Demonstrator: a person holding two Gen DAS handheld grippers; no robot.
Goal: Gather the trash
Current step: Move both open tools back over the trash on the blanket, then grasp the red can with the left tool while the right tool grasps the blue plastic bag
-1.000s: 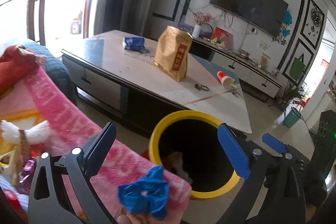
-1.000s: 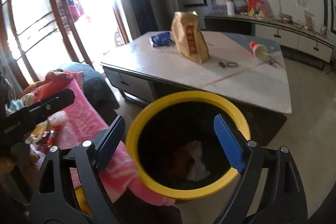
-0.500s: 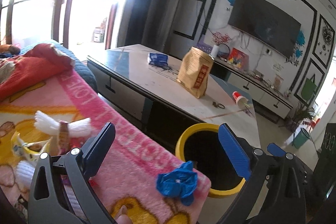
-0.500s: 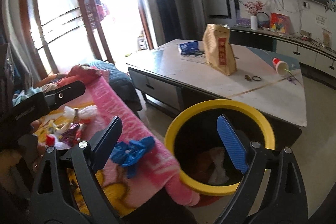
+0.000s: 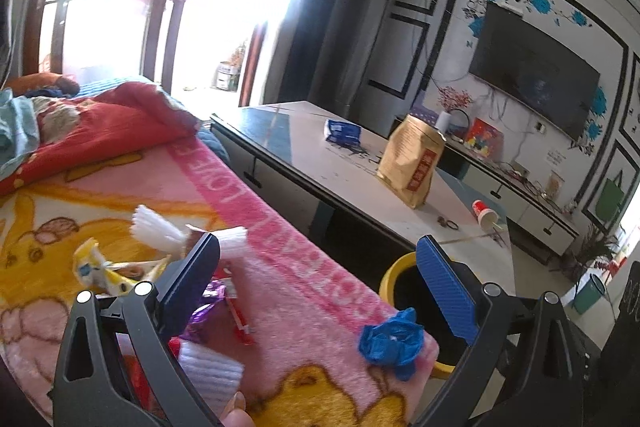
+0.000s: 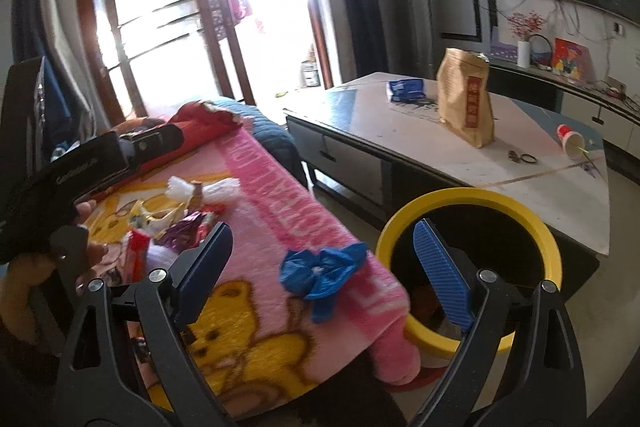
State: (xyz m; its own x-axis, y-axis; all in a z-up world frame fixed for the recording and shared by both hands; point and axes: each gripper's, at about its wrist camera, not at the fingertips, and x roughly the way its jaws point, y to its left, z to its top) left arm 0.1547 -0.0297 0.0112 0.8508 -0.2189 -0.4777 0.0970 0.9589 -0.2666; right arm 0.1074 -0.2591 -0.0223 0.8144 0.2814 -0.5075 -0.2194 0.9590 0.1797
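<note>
A crumpled blue wrapper [image 5: 390,341] [image 6: 322,269] lies on the pink blanket [image 5: 280,267] [image 6: 276,211] near its edge, beside the yellow-rimmed black bin [image 5: 404,291] [image 6: 472,251]. Several other scraps lie farther left: a white tufted wrapper [image 5: 160,233] [image 6: 204,189], a yellow-white one [image 5: 100,269], a purple foil one [image 6: 184,229]. My left gripper [image 5: 318,275] is open and empty above the blanket. My right gripper [image 6: 322,259] is open and empty, with the blue wrapper between its fingers in view. The left gripper's body [image 6: 80,167] shows at the left.
A low coffee table [image 5: 320,171] [image 6: 400,139] stands behind the bin, with a brown paper bag [image 5: 412,163] [image 6: 466,99], a blue packet [image 5: 342,133], a tipped red-white cup [image 5: 484,215] [image 6: 570,141]. A red cushion [image 5: 100,119] lies at the back left. The TV wall is far right.
Both grippers have pulled back and swung left, away from above the bin. More of the blanket and its scraps has come into view; the bin has shifted right.
</note>
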